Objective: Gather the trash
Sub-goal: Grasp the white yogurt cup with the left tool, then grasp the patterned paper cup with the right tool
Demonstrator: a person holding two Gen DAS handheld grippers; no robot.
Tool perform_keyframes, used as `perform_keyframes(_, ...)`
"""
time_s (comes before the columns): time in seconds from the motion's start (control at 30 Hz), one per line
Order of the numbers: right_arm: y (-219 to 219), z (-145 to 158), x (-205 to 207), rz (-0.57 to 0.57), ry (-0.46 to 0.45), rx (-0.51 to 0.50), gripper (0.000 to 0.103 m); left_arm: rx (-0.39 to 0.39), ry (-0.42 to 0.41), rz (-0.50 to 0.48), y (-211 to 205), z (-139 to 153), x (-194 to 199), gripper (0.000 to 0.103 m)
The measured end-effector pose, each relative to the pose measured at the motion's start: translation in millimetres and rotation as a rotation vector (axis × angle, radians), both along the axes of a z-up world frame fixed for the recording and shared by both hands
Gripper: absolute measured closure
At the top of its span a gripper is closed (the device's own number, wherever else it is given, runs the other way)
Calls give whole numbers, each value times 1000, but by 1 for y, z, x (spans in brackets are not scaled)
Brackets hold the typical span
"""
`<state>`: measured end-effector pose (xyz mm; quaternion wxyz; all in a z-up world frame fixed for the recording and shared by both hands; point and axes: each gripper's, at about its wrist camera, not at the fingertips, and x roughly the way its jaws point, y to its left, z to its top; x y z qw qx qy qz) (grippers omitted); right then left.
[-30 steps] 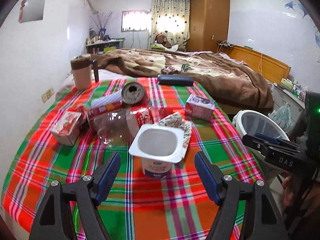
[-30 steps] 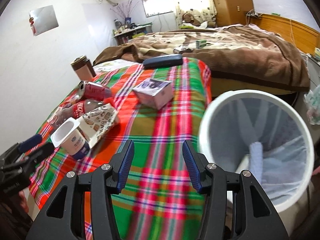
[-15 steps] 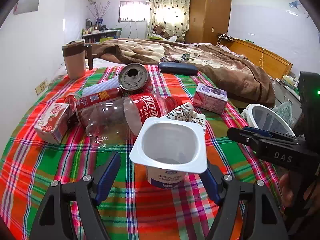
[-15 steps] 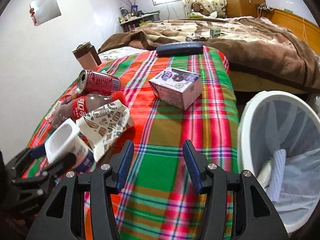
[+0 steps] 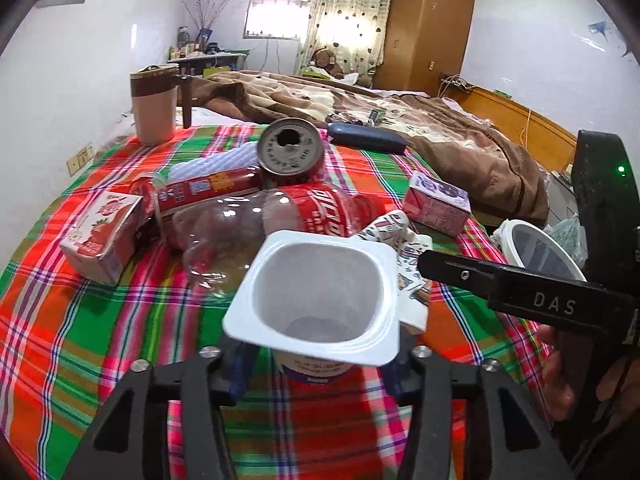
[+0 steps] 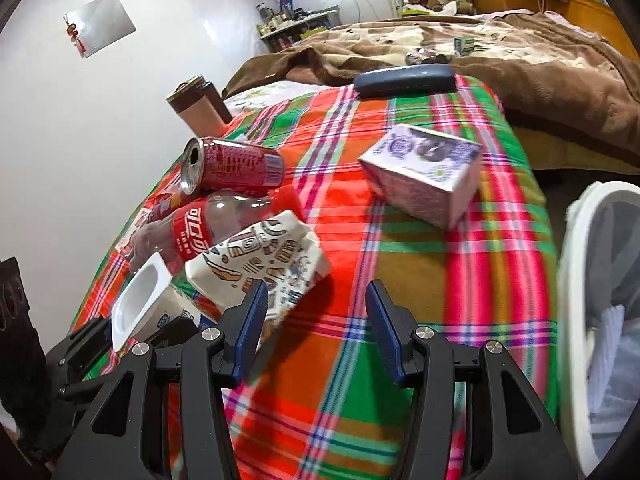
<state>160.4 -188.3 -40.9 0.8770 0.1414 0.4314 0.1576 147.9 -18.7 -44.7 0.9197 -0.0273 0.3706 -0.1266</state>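
Plaid-covered bed (image 5: 100, 320), near edge: your left gripper (image 5: 316, 364) is closing around the white plastic yogurt cup (image 5: 320, 292) (right gripper (image 6: 314, 324) gapes empty); next, lift it binward.

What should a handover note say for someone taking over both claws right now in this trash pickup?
Left claw: closing around the empty yogurt cup, which stands between its fingers; firm grip not confirmed.
Right claw: open, empty, just beside the patterned paper carton.
On the plaid cloth: red can, clear bottle, strawberry carton, purple carton.
White bin sits off the cloth's edge, on the right.
Done: none of this trash binned yet.
Left: finish the cup grasp, bin it, then the rest.
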Motion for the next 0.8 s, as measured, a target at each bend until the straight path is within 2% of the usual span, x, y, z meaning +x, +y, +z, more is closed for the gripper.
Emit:
perform_keyframes(0.4,12,-8,10,29,36,48,52,1,-1,51,18,0,4,55)
perform_keyframes(0.47,14,-9,10,28,44,42,69,3,1,53,18,-1,4,55)
perform_keyframes(0.57,13,-11,11,33,58,64,78,4,0,55,19,-2,4,55)
perform_keyframes(0.8,17,-6,7,48,38,70,85,9,-1,59,20,-1,2,55)
